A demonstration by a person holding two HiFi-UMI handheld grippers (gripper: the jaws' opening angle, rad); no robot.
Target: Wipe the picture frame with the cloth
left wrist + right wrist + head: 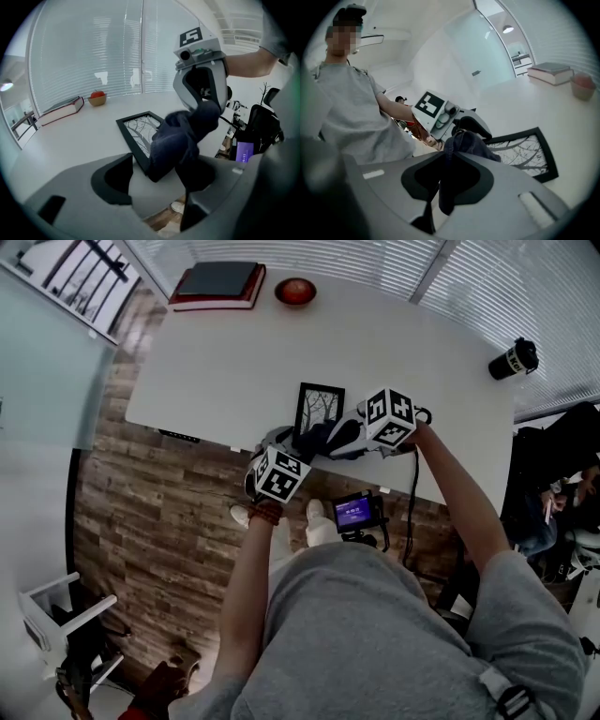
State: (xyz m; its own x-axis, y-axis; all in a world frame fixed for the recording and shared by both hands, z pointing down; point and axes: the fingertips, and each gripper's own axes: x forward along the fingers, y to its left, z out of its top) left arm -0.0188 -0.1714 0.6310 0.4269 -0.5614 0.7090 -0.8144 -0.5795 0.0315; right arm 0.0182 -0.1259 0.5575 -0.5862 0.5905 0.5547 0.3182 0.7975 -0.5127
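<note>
So the cloth [464, 143] is pinched tight in the right gripper [449, 178], bunched up and draped over the near corner of the picture frame [319, 407], which is lying flat on the counter [422, 343] close to the near edge. The left gripper [157, 185] is held wide apart with nothing clamped, just beside the frame. Biggest risk, probably: the frame isn't pinned down, so a firm swipe could get it shoved around or even slid off the edge. The cloth could also be pulled loose if it snags. Count-wise: one frame, one cloth, two grippers, one red bowl [295, 291], one dark cup [514, 359], one book stack [217, 284].
</note>
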